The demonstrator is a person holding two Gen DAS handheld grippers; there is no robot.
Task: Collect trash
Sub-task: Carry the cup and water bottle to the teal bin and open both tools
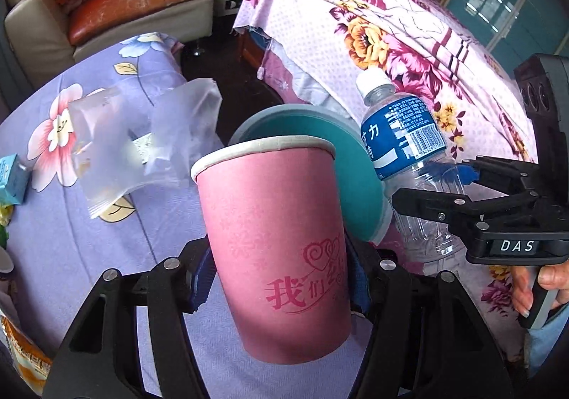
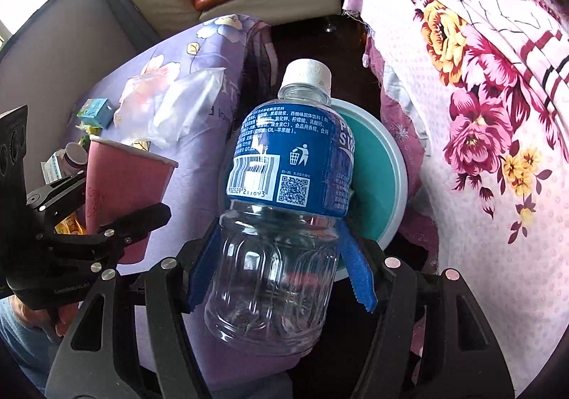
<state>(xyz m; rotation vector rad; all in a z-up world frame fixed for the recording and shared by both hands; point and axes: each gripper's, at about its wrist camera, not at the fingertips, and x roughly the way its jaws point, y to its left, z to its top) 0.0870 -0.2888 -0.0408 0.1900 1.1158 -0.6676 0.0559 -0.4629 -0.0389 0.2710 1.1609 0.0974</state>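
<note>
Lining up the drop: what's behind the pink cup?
Behind the pink cup sits the teal bin, mouth open. Its interior is mostly covered by the cup, so any contents can't be seen.

Purple flowered sheet (image 1: 106,239) spread over the low surface on the left, and there's litter on it: a crumpled clear plastic bag (image 1: 142,146) lying near the sheet's far edge, a small teal carton (image 1: 12,178) off to the left of that, an orange snack wrapper (image 1: 25,352) right at the near left corner. From the right wrist view, a white-capped jar (image 2: 73,157) and a pale box (image 2: 53,166) sit close to the carton. Across a dark strip of floor (image 1: 242,86), a second surface under a pink and magenta floral cloth (image 1: 355,25); nothing can be made out lying on it.
</note>
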